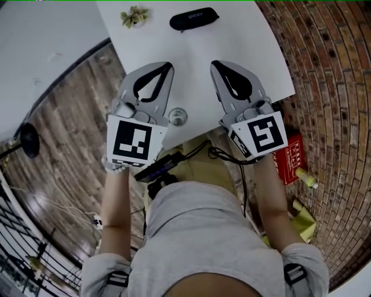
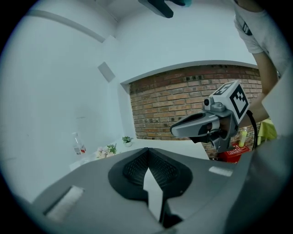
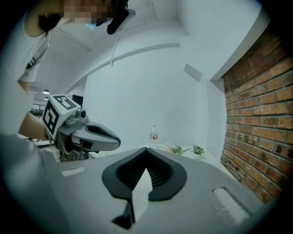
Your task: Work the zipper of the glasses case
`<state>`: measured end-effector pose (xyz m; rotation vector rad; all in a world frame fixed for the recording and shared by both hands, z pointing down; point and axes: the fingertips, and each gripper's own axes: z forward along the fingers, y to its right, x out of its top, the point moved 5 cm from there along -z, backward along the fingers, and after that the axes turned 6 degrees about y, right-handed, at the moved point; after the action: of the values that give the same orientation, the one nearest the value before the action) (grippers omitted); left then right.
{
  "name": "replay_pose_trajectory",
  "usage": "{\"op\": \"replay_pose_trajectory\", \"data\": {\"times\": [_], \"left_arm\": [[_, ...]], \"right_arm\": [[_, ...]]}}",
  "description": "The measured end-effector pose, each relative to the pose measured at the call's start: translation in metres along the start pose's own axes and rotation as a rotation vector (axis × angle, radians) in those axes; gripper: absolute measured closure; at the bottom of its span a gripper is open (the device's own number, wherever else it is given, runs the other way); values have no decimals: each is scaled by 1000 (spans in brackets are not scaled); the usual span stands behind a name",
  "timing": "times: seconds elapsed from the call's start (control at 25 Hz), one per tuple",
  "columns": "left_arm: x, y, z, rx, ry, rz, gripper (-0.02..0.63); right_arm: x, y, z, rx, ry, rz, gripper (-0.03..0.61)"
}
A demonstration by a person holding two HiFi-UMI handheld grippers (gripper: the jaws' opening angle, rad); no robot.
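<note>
The black glasses case (image 1: 194,18) lies closed at the far edge of the white table (image 1: 232,40). Both grippers are held up well short of it, side by side over the table's near part. My left gripper (image 1: 169,65) is shut with nothing between its jaws, and in its own view the tips (image 2: 147,149) meet against the white wall. My right gripper (image 1: 213,62) is shut and empty too, its tips (image 3: 146,149) touching. Each gripper view shows the other gripper from the side, the right one (image 2: 201,125) and the left one (image 3: 91,135). Neither gripper view shows the case.
A small potted plant (image 1: 134,16) stands left of the case. A small clear round object (image 1: 178,116) sits at the table's near edge between the grippers. A red box (image 1: 293,155) and a yellow bottle (image 1: 305,178) lie on the brick floor at the right.
</note>
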<state>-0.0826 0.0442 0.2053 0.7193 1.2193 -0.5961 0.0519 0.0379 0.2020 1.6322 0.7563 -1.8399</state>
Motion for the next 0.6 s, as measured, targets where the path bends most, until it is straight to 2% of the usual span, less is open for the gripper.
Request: {"op": "replay_pose_trajectory", "data": {"times": [0.12, 0.4, 0.6], "left_arm": [[9, 8, -19, -11, 21, 31, 601], [15, 10, -61, 33, 69, -26, 601], [14, 15, -82, 52, 79, -38, 601]], "right_arm": [[9, -9, -13, -19, 25, 20, 577], [25, -28, -39, -69, 46, -21, 577], [27, -43, -58, -96, 54, -23, 577]]}}
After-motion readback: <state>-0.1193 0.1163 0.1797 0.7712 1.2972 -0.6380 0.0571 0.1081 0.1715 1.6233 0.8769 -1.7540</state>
